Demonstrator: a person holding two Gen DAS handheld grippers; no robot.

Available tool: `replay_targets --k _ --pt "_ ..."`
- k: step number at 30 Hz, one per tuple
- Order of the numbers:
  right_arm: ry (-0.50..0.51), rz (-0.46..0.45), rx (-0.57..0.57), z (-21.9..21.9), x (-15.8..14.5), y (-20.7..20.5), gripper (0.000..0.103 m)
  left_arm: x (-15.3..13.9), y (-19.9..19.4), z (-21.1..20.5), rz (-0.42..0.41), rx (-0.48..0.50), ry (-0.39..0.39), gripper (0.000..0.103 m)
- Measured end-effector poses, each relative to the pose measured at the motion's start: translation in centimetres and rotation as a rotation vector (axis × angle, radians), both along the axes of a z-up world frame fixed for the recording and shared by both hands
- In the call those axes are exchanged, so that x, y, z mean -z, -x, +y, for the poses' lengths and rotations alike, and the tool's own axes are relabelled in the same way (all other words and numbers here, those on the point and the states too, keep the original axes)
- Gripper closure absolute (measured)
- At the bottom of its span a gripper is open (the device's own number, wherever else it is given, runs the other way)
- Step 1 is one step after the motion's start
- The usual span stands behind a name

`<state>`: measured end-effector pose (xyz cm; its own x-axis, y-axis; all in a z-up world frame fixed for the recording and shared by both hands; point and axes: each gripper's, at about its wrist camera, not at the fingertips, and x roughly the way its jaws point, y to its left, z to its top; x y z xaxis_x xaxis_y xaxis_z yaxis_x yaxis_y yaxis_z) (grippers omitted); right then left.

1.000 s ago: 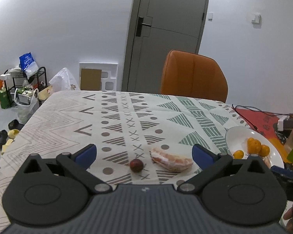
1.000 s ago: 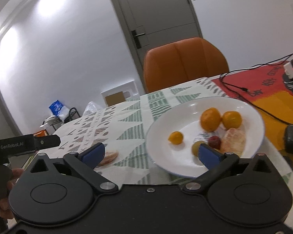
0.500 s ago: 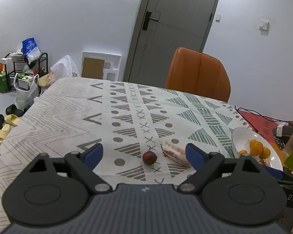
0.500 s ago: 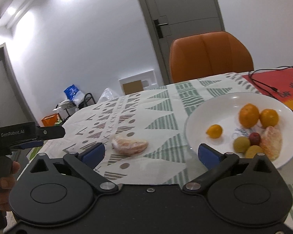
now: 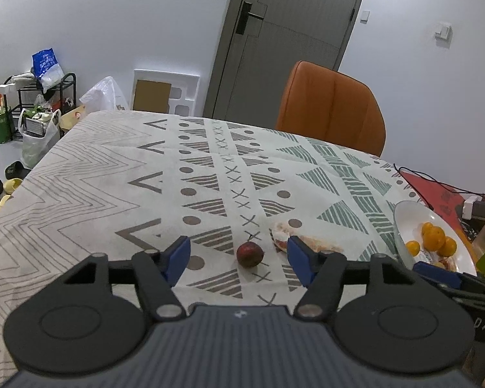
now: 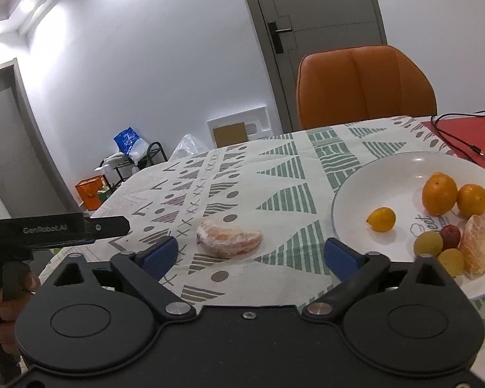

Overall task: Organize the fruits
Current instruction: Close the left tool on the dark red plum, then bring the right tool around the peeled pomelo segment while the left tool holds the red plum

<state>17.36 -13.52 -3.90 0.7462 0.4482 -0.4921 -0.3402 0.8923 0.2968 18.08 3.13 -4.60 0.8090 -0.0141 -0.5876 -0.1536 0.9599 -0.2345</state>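
Observation:
A small dark red fruit (image 5: 249,254) lies on the patterned tablecloth between the fingers of my open left gripper (image 5: 239,260). A peeled citrus piece (image 5: 283,232) lies just right of it, partly behind my right fingertip; it shows whole in the right wrist view (image 6: 228,237). My right gripper (image 6: 250,253) is open and empty, with the piece just ahead between its fingers. A white plate (image 6: 371,181) at the right holds several oranges, small yellow and red fruits and another peeled piece (image 6: 477,248). The plate also shows in the left wrist view (image 5: 407,213).
An orange chair (image 5: 331,110) stands at the table's far edge. A red mat (image 5: 436,190) with cables and small items lies right of the plate. The left gripper's body (image 6: 55,229) and the hand holding it show at the left of the right wrist view.
My left gripper has moved so the red fruit sits centred between its fingers. My right gripper has swung left from the plate to face the peeled citrus piece.

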Motion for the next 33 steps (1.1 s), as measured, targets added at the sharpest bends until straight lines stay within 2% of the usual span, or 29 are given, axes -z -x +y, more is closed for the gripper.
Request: replay_targets --k 12,20,23,25,26,33 --pt "0.014 0.045 -0.068 1.7 0.9 -1.7 0.042 1.6 -1.9 0.1 0.035 -0.001 0.020 0.050" --pt "0.039 0.071 -0.072 2.7 1.5 -3.0 0.043 3.1 -3.3 -0.5 0.069 0.010 0.018 0.052" --pt "0.040 0.081 -0.072 2.9 1.7 -3.3 0.043 3.6 -4.0 -0.8 0.088 0.009 0.007 0.060" --pt "0.044 0.084 -0.073 2.9 1.7 -3.5 0.043 3.7 -4.3 -1.1 0.083 0.003 -0.012 0.075" --pt "0.046 0.084 -0.073 2.9 1.7 -3.6 0.044 3.7 -4.4 -1.1 0.081 0.002 -0.014 0.079" --pt "0.054 0.100 -0.079 3.1 2.0 -4.4 0.047 3.5 -4.2 -0.7 0.071 -0.002 -0.009 0.080"
